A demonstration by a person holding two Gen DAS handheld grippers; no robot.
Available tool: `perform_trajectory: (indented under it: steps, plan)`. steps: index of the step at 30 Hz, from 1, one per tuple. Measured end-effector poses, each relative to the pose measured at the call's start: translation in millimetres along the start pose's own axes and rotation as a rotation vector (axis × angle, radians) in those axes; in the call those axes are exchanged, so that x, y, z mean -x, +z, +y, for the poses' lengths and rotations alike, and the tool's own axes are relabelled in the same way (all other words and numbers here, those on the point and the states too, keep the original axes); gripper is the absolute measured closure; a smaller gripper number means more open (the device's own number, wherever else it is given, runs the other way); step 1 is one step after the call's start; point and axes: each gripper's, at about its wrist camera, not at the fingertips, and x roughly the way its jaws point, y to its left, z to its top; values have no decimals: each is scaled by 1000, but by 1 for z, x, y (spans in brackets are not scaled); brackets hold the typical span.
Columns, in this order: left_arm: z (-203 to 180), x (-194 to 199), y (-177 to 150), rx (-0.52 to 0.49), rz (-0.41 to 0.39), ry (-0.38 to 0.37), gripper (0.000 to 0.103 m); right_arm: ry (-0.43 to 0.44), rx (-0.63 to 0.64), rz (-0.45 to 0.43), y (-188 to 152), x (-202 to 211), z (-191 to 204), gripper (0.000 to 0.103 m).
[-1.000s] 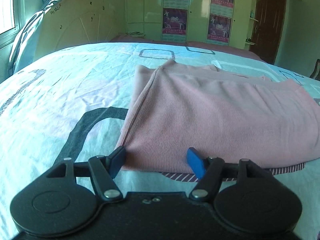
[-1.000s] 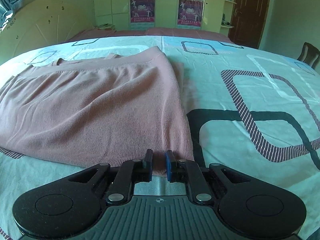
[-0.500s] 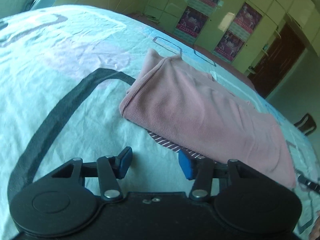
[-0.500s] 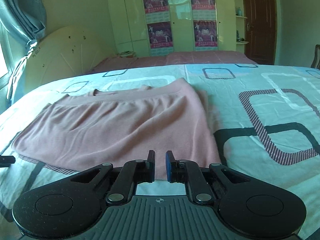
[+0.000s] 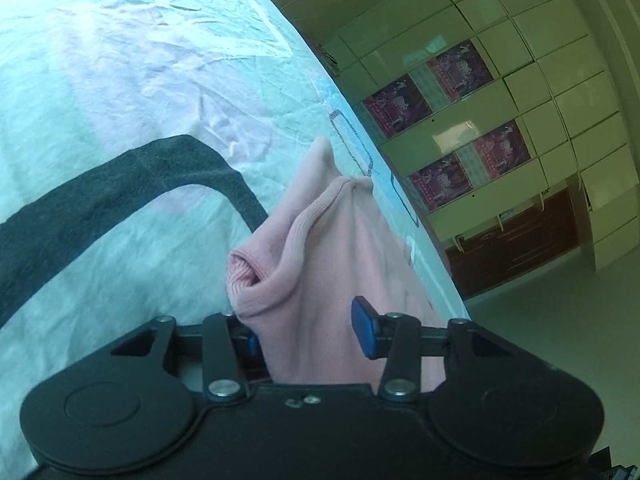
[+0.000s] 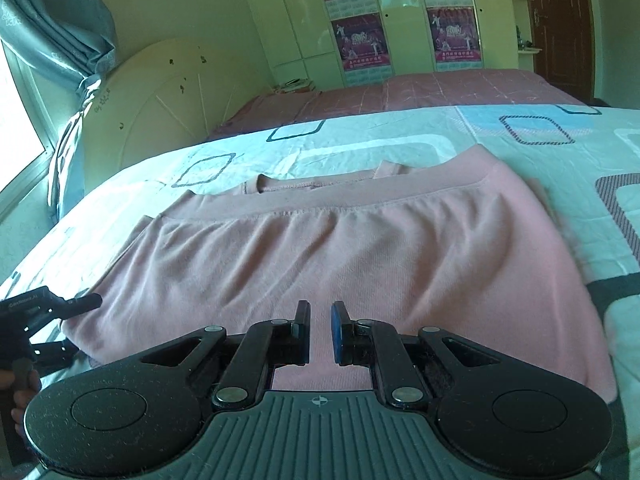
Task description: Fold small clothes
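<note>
The left gripper (image 5: 306, 330) is rolled hard to one side, so that in its own view the bedsheet (image 5: 120, 92) runs up the left and the wardrobe doors (image 5: 532, 92) lean across the right. Its fingers stand wide apart, straddling the near corner of the folded pink garment (image 5: 340, 264). The cloth fills the gap between them and is bunched into a raised, rolled lip at that corner. The left blue pad (image 5: 251, 341) is mostly covered by the fabric edge, while the right blue pad (image 5: 365, 334) shows clear above the cloth. Whether either pad presses on the fabric cannot be told.

From the right wrist view, the left gripper (image 6: 76, 305) sits at the garment's (image 6: 340, 252) left end, and part of the person's hand (image 6: 22, 396) appears at the frame's lower left edge.

The right gripper (image 6: 320, 332) is held level and low, pointing across the bed toward the headboard (image 6: 160, 104). Its fingers are drawn to a narrow gap with nothing between them, poised over the garment's near edge. Whether they touch the cloth cannot be told.

The garment lies folded on the patterned sheet (image 6: 500, 132), its ribbed band (image 6: 360, 196) running along the far side. A curtain (image 6: 52, 28) hangs by the window at the left.
</note>
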Motion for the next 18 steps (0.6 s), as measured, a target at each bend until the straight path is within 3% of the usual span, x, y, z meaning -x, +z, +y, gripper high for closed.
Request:
perform_trajectory:
  steps: [6, 13, 15, 18]
  plan:
    - [3, -24, 8, 10, -13, 1, 88, 15, 36, 40, 17, -43, 22, 101]
    - [1, -15, 9, 5, -14, 3, 95, -44, 70, 125, 9, -72, 28, 101]
    - [-7, -5, 9, -15, -40, -22, 96, -55, 70, 126, 10, -71, 28, 102]
    - [-14, -6, 9, -66, -33, 14, 96, -70, 96, 103, 11, -66, 31, 102]
